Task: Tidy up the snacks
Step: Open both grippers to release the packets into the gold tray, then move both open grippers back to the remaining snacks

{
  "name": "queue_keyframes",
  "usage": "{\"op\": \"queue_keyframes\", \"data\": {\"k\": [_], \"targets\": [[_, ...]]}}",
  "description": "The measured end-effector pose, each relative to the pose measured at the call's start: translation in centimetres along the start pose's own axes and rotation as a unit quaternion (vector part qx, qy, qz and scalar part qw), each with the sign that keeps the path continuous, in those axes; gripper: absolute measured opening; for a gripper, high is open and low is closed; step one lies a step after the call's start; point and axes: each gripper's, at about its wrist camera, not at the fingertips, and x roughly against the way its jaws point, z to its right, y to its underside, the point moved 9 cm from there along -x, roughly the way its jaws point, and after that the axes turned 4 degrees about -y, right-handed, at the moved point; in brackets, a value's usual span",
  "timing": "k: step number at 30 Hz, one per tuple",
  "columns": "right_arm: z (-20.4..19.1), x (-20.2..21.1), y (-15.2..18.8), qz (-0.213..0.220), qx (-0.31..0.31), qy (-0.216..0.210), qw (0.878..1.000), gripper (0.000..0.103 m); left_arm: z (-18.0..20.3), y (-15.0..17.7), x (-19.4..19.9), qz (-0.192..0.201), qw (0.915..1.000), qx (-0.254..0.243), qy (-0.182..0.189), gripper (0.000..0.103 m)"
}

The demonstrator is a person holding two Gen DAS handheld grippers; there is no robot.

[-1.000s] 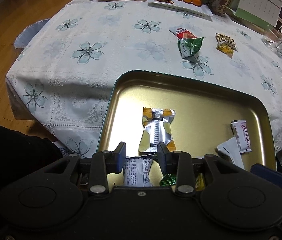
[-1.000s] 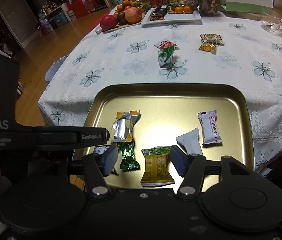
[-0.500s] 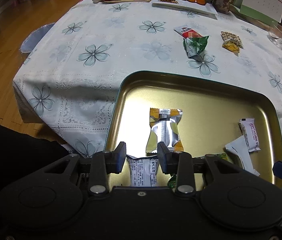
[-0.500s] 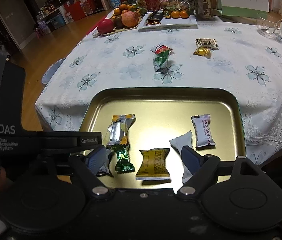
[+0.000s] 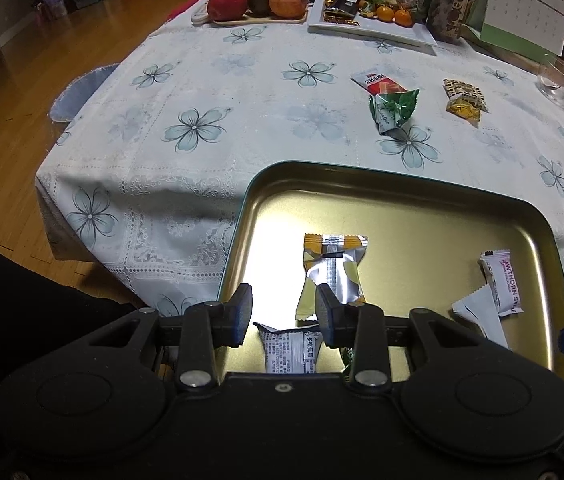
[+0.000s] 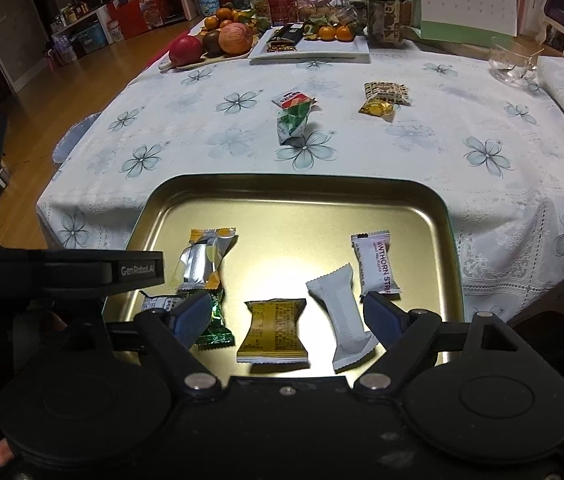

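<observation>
Left gripper [image 5: 283, 314] fingers apart, empty; right gripper [image 6: 285, 318] fingers wide, empty.

I'm looking at a gold tray [image 6: 293, 204] with a teal rim sitting on a white lace tablecloth [image 6: 210, 128] printed with grey-blue flowers, and both grippers are showing black bodies with dark blue pads [image 6: 192, 316]. Inside the tray I'm seeing a silver and yellow-orange wrapper [image 6: 204, 260], a shiny green one [image 6: 214, 326], a mustard-gold one with dark print [image 6: 276, 330], a plain white one [image 6: 343, 316], and a white one with pink lettering [image 6: 375, 262]. Out on the cloth I'm picking out a green and silver packet [image 6: 291, 122] beside a red and white one [image 6: 291, 98], plus a gold packet [image 6: 377, 108] against a cream one patterned in black [image 6: 386, 90].
</observation>
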Motion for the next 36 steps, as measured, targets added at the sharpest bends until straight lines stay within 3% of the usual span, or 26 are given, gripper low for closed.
{"op": "queue_keyframes", "data": {"k": [5, 12, 21, 26, 31, 36], "targets": [[0.3, 0.0, -0.1, 0.011, 0.030, 0.043, 0.999, 0.087, -0.1, -0.4, 0.0, 0.010, 0.9998, -0.005, -0.015, 0.045], [0.7, -0.7, -0.3, -0.002, 0.043, 0.057, 0.997, 0.087, -0.4, -1.4, 0.1, 0.028, 0.9986, -0.018, -0.041, 0.047], [0.1, -2.3, -2.5, -0.050, 0.065, 0.028, 0.996, 0.086, 1.0, -3.8, -0.1, 0.011, 0.9994, -0.032, 0.007, 0.047], [0.3, -3.5, -5.1, -0.074, 0.062, 0.012, 0.995, 0.086, 2.0, -7.1, -0.1, 0.018, 0.9982, -0.054, 0.022, 0.047], [1.8, -5.3, -9.1, -0.101, 0.029, -0.012, 0.994, 0.086, 2.8, -10.4, -1.7, 0.000, 0.9975, -0.059, 0.040, 0.047], [4.8, -7.7, -13.8, -0.115, -0.017, 0.007, 0.993, 0.087, 3.8, -13.8, -3.6, -0.011, 0.9969, -0.063, 0.046, 0.047]]}}
